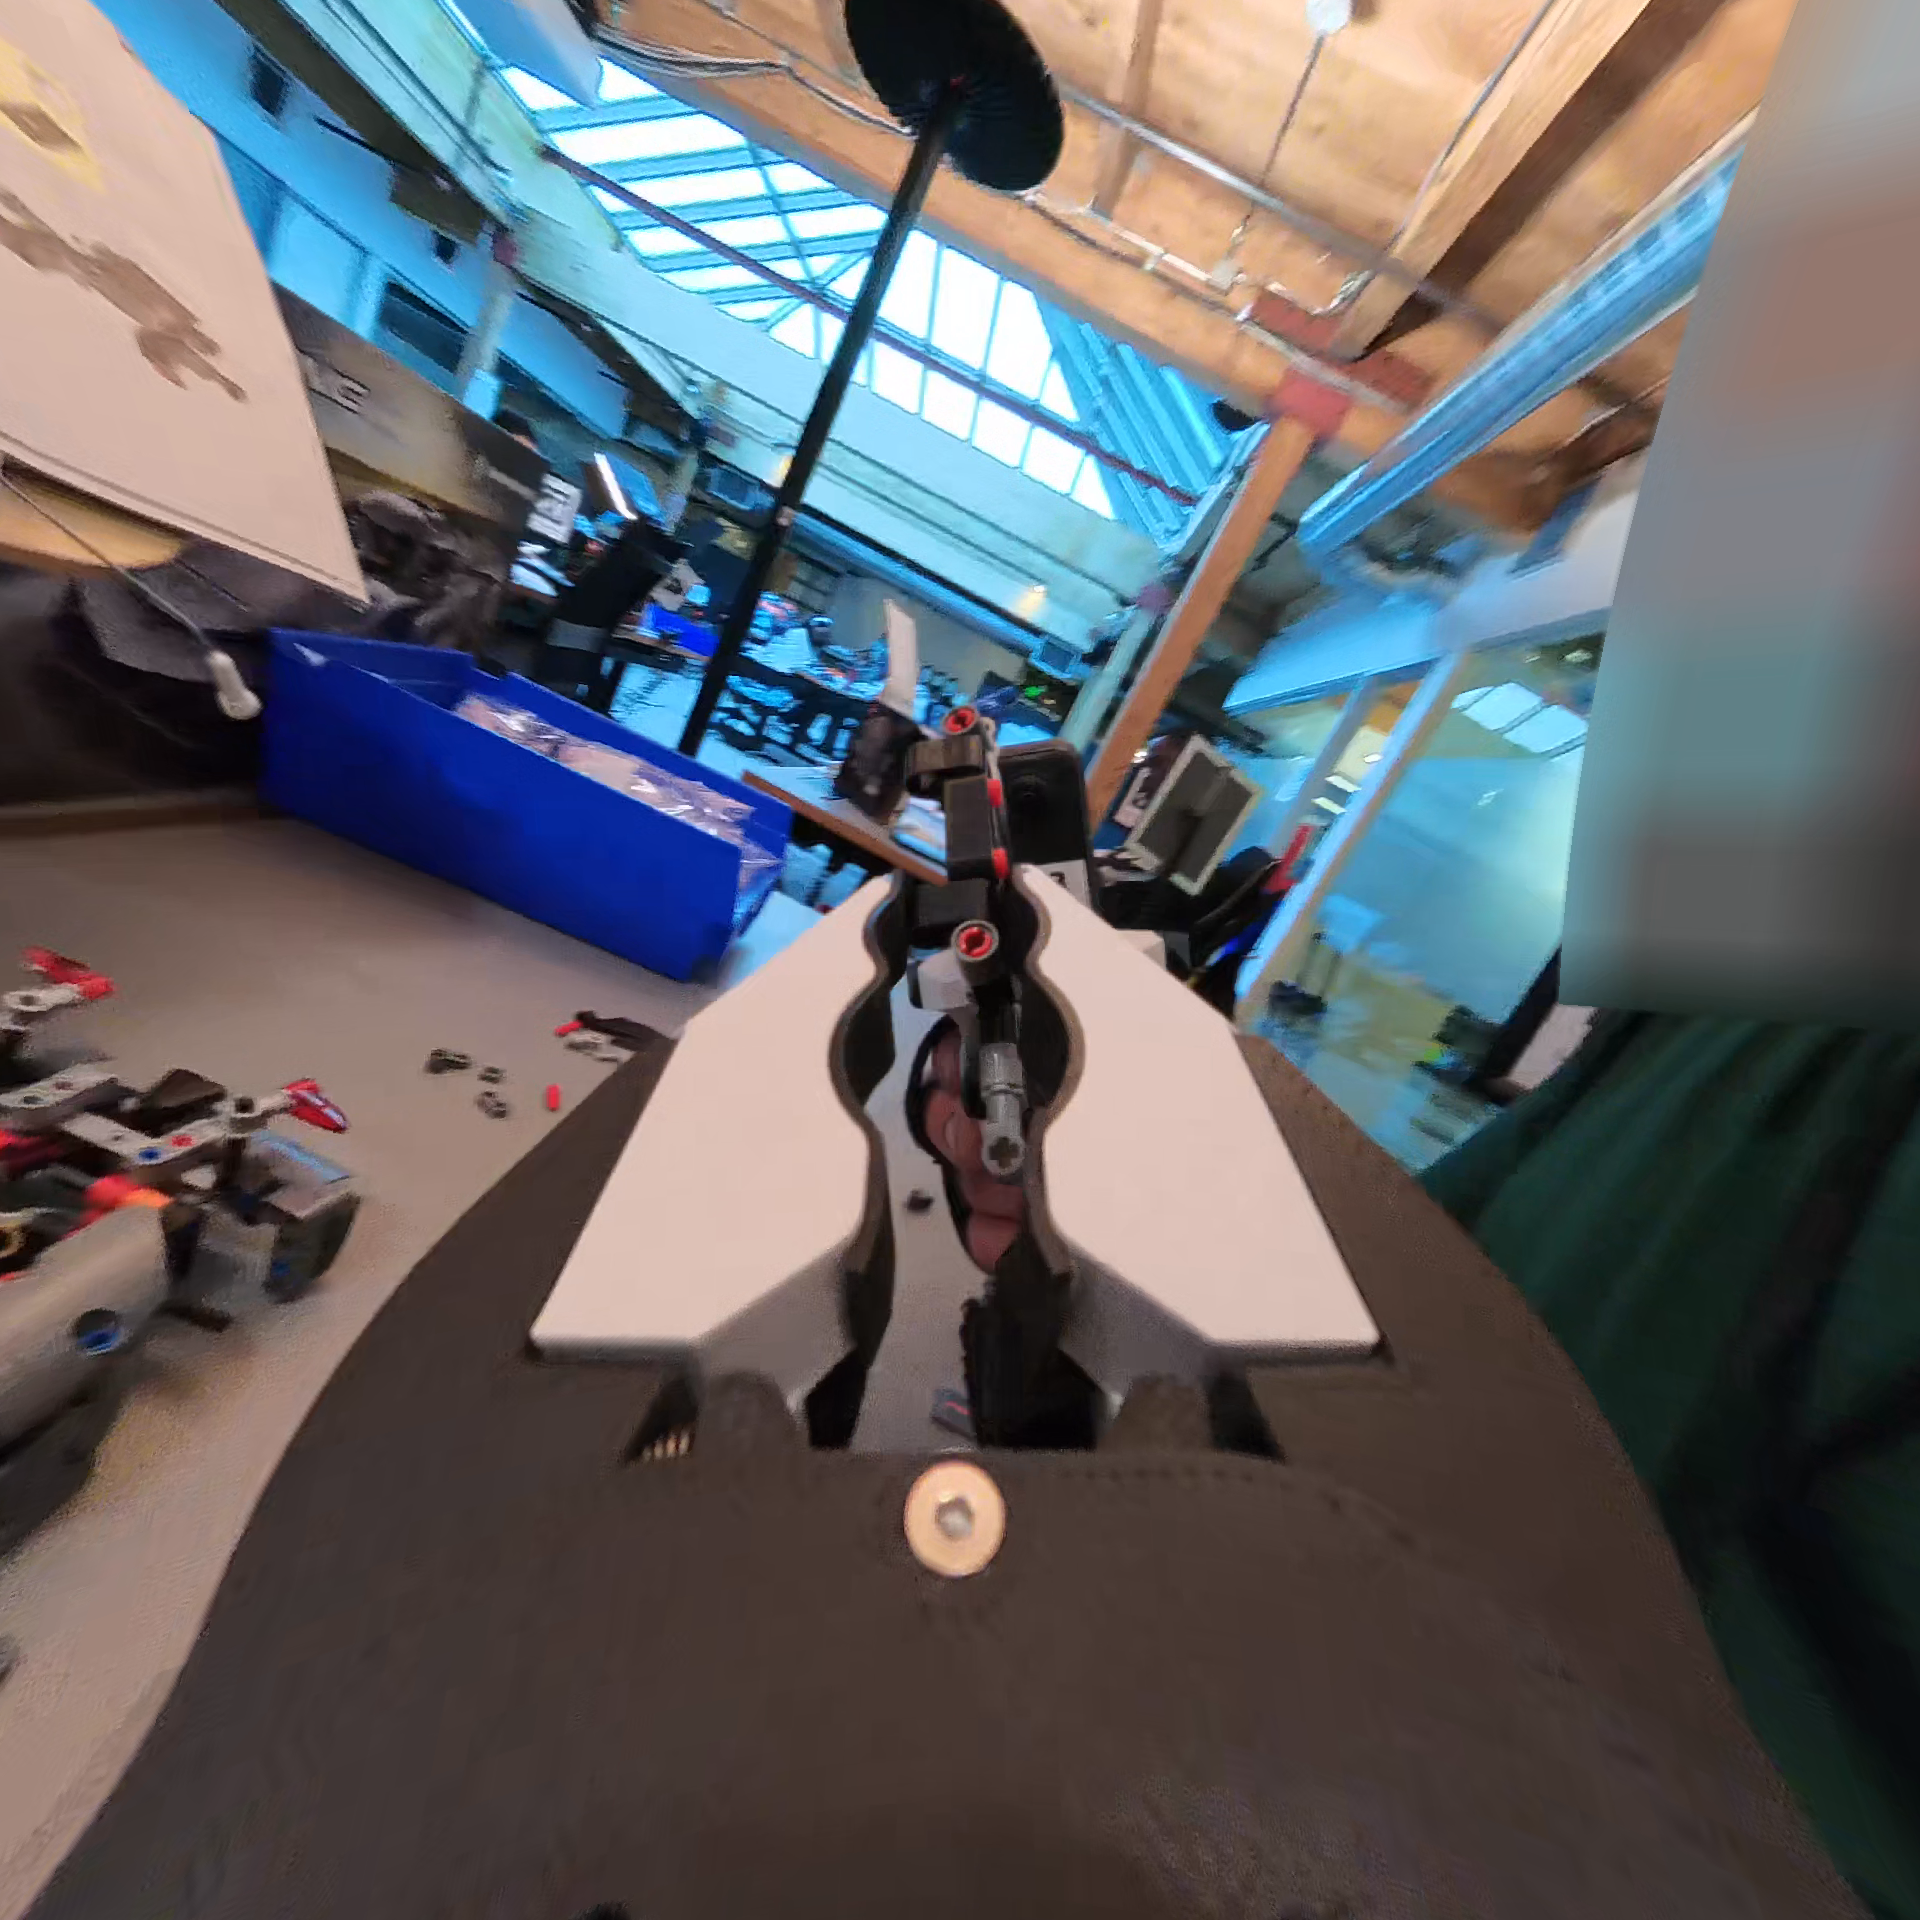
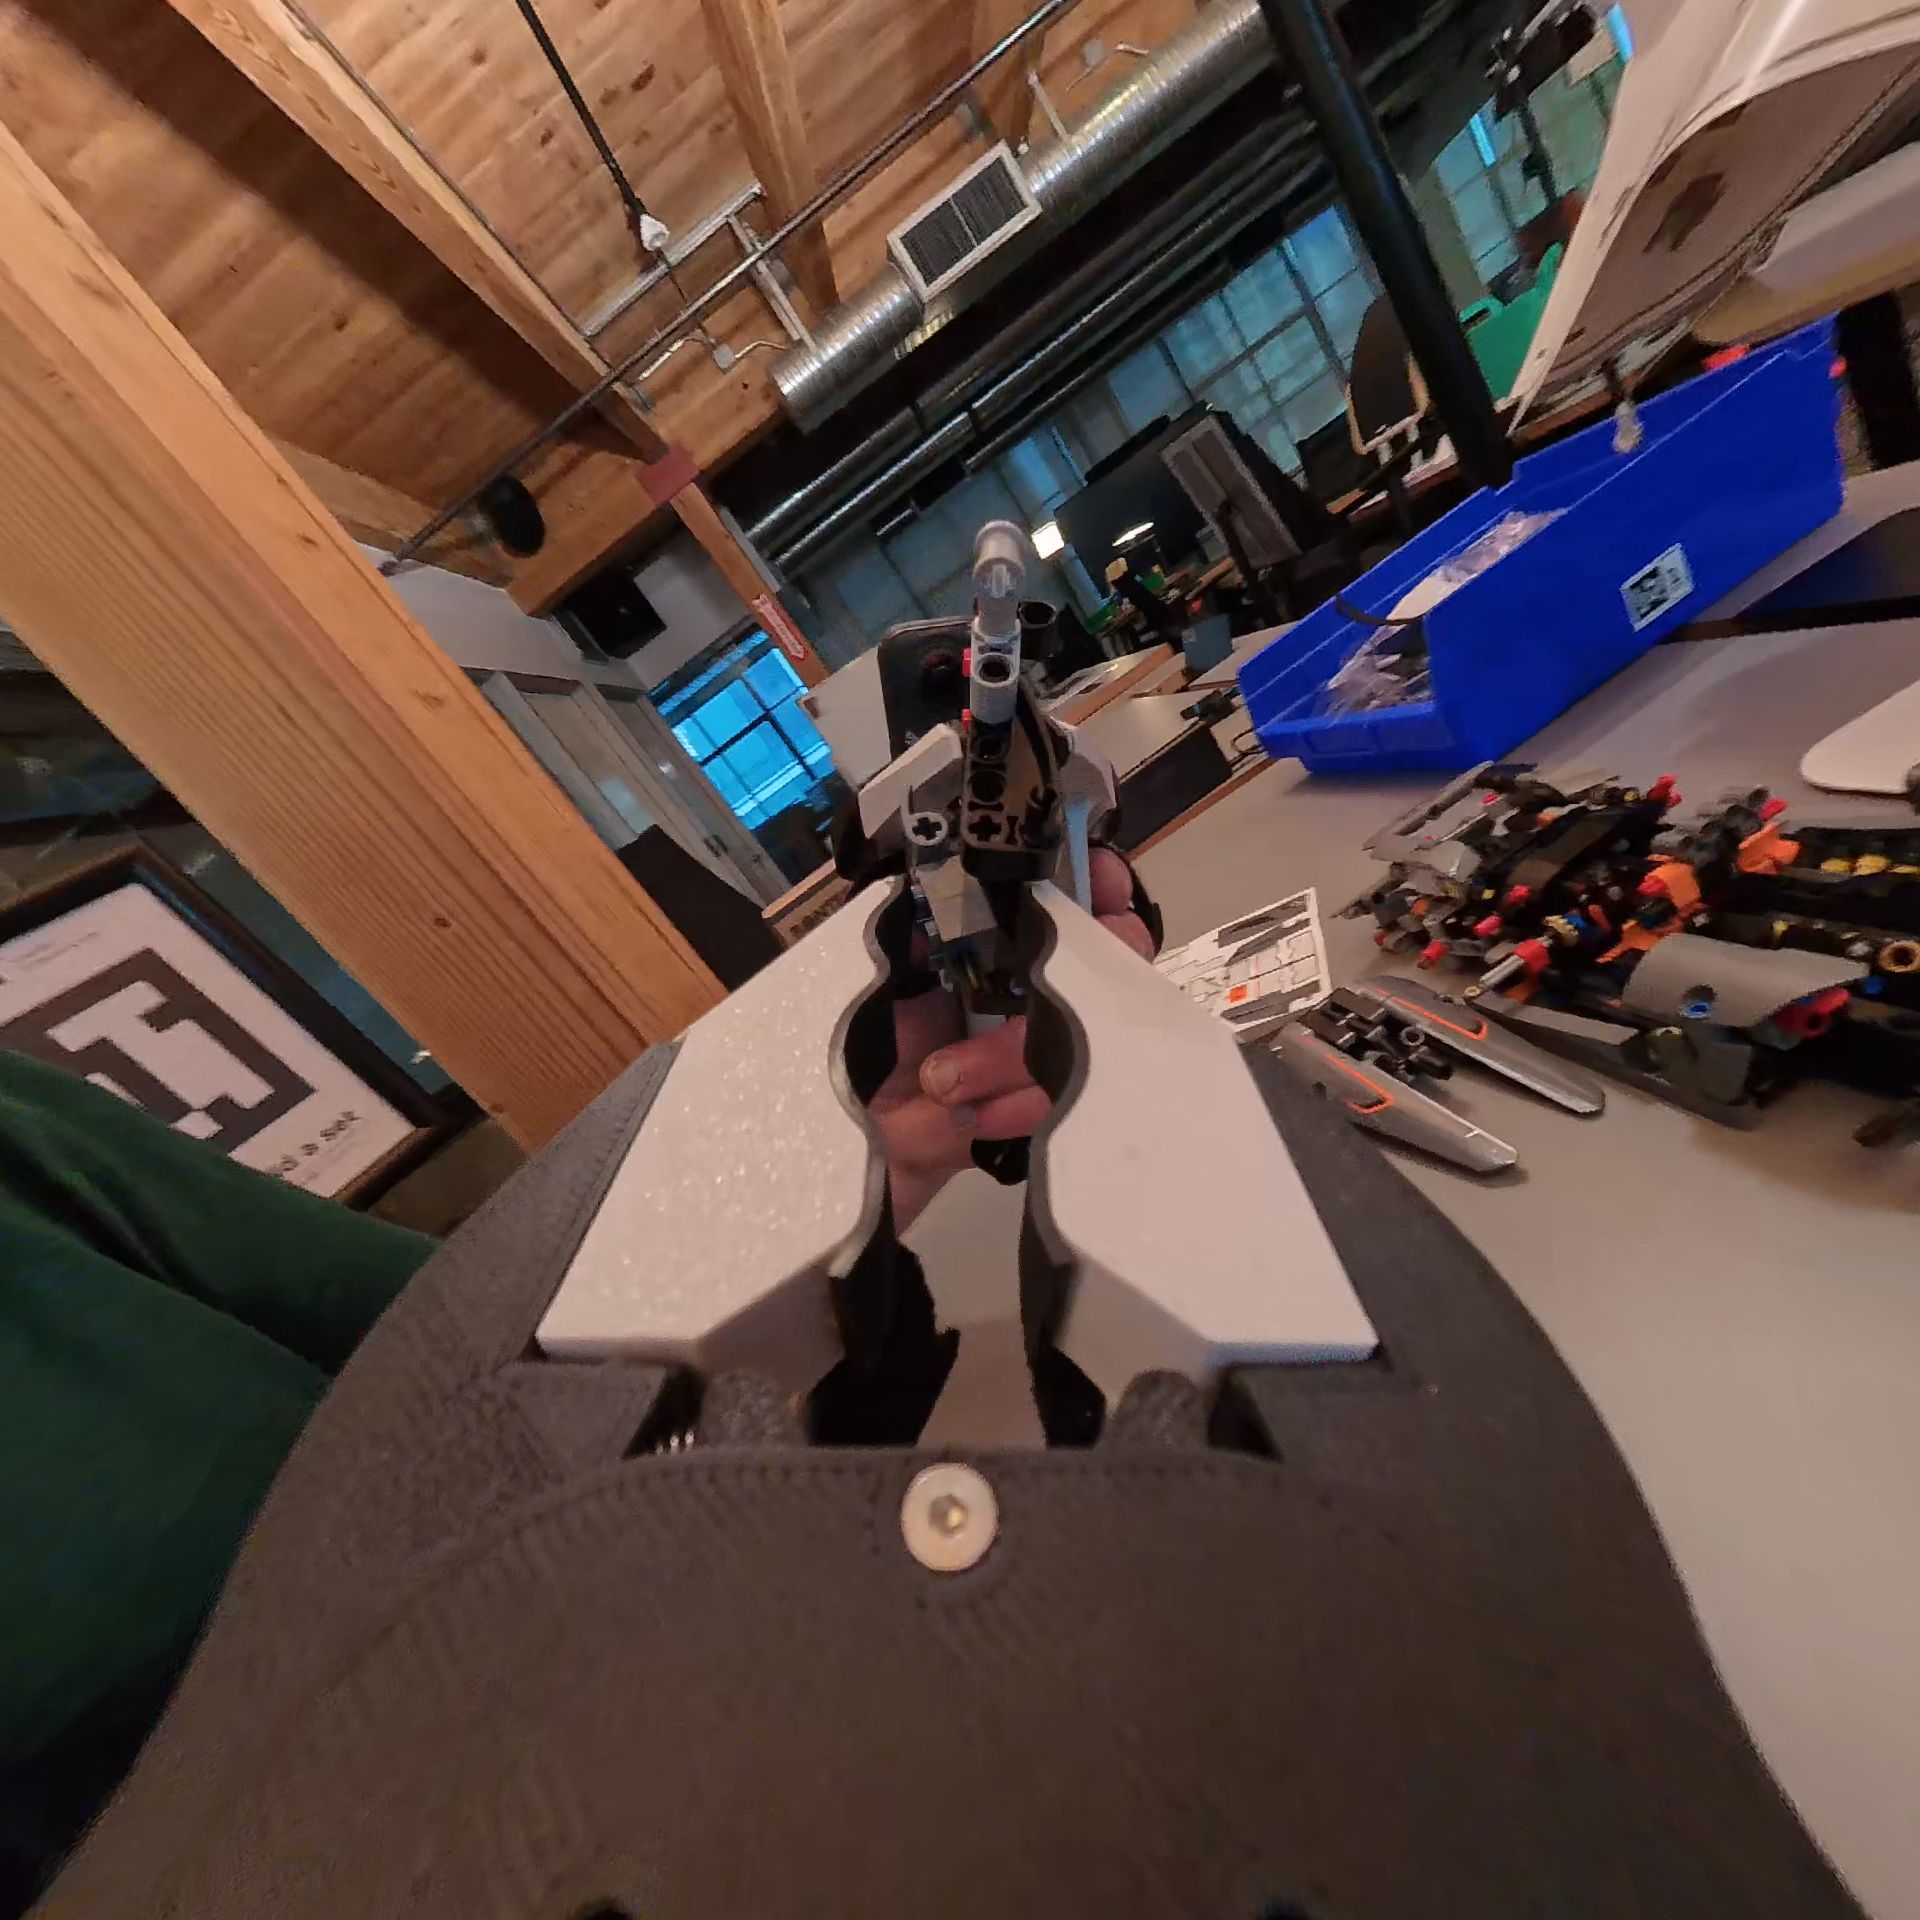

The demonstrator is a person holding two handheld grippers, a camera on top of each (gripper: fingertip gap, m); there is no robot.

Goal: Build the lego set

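A small lego sub-assembly [image 1: 971,940] of black and grey beams with red pins and a grey axle is held up in the air between both grippers. My left gripper [image 1: 956,894] is shut on one end of it. My right gripper [image 2: 966,904] is shut on the other end of the sub-assembly [image 2: 987,769]. In the right wrist view the left gripper's white fingers [image 2: 914,784] show just beyond it, with a hand [image 2: 956,1081] below. The partly built lego car [image 2: 1662,935] lies on the grey table; it also shows in the left wrist view [image 1: 156,1174].
A blue bin [image 1: 499,790] with plastic bags stands at the back of the table [image 1: 312,987]; it also shows in the right wrist view [image 2: 1558,592]. Loose small pieces [image 1: 488,1081], a sticker sheet [image 2: 1247,956] and grey panels [image 2: 1392,1070] lie nearby. A green sleeve [image 1: 1714,1299] is close by. The tips of both grippers are at nearly the same place.
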